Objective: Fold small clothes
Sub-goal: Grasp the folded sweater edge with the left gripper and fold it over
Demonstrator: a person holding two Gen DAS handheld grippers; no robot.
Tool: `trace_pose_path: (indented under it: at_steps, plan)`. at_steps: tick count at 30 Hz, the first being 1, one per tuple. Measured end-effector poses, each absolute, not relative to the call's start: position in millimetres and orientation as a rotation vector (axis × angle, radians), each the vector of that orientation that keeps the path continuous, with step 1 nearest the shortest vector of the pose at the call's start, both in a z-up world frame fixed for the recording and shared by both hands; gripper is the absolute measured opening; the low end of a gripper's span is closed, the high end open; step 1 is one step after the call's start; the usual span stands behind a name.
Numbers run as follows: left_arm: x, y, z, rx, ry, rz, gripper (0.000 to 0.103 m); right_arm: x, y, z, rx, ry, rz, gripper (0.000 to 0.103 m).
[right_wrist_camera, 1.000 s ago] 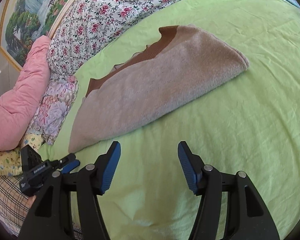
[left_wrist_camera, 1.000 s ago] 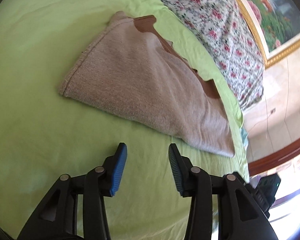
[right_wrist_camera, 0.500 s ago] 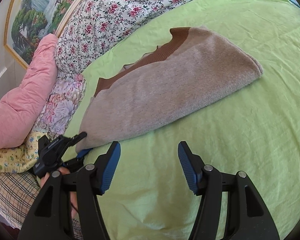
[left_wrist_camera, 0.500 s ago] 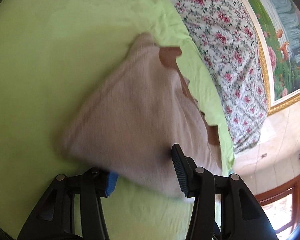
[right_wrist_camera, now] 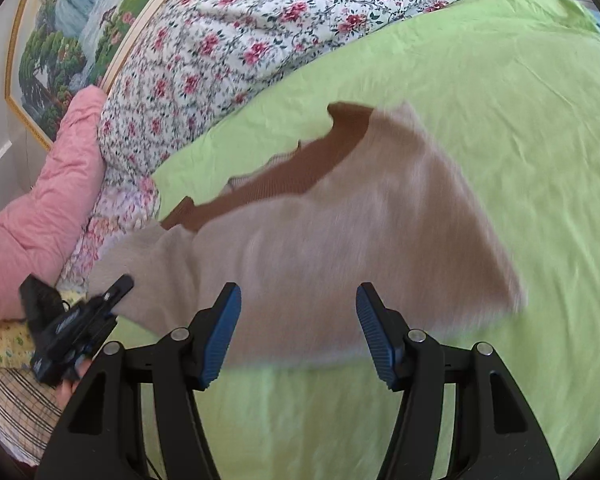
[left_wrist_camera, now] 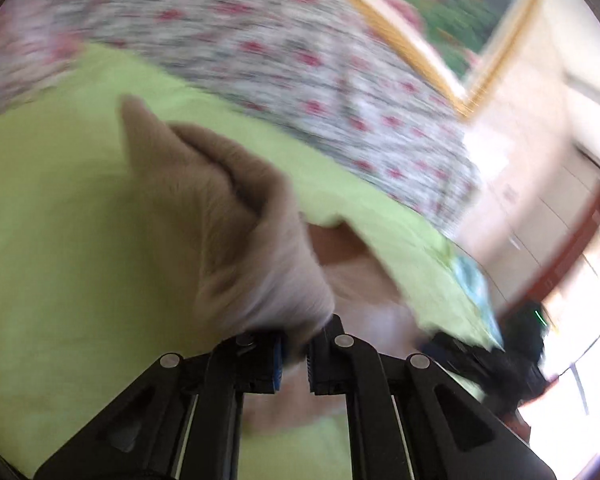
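A small beige knit garment (right_wrist_camera: pixel 332 248) with a brown ribbed trim (right_wrist_camera: pixel 300 168) lies folded on the green bedsheet (right_wrist_camera: pixel 520 152). My left gripper (left_wrist_camera: pixel 294 356) is shut on the garment's left end (left_wrist_camera: pixel 236 240) and lifts it into a bunched peak; this view is blurred. The left gripper also shows in the right wrist view (right_wrist_camera: pixel 72 324) at the garment's left corner. My right gripper (right_wrist_camera: pixel 298 332) is open and empty, its jaws wide apart just in front of the garment's near edge.
A floral quilt (right_wrist_camera: pixel 260 28) runs along the far side of the bed. A pink pillow (right_wrist_camera: pixel 36 216) and patterned cloths lie at the left. A framed painting (right_wrist_camera: pixel 72 36) hangs on the wall. The right gripper shows at the bed's edge (left_wrist_camera: pixel 516 344).
My left gripper moved onto the garment's left end, shut on it and lifted it. My right gripper moved forward to the garment's near edge, still open.
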State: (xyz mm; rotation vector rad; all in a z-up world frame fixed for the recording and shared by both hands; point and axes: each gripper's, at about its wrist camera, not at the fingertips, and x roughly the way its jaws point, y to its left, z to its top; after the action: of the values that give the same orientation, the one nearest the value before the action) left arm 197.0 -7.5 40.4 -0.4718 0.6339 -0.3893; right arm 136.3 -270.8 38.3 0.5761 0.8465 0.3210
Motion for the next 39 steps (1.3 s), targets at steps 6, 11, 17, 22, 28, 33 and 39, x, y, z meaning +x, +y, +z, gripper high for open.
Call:
trace_pose_path:
  at_steps: [6,11,17,22,28,33,39]
  plan:
    - [224.6,-71.7,19.3,-0.381,0.714,-0.519,0.006,197.3,-291.5,27.2,0.72,0.934,0.468,0.061]
    - [232.6,-80.8,4.5,-0.364,0.752,-0.534,0.006,229.2,-275.6,22.6,0.749,0.981,0.582,0.063]
    - [230.8,-77.3,0.9,-0.338,0.76,-0.547,0.006,281.3,-221.0,4.8,0.715,1.081,0.703,0.068]
    - [223.7,-74.6,-0.2,-0.326,0.767,-0.551,0.006,332.5,-171.3,-11.1,0.675,1.168,0.795,0.061]
    - [220.0,-77.1,10.7,-0.322,0.76,-0.566,0.006,345.5,-158.7,-1.4,0.635,1.14,0.792,0.015]
    - [217.8,-110.8,24.2,-0.309,0.75,-0.639,0.006,329.5,-211.2,47.9,0.624,1.007,0.784,0.014]
    - [224.3,-176.5,10.5,-0.294,0.787,-0.721,0.006,295.2,-292.2,54.7,0.556,0.944,0.634,0.014]
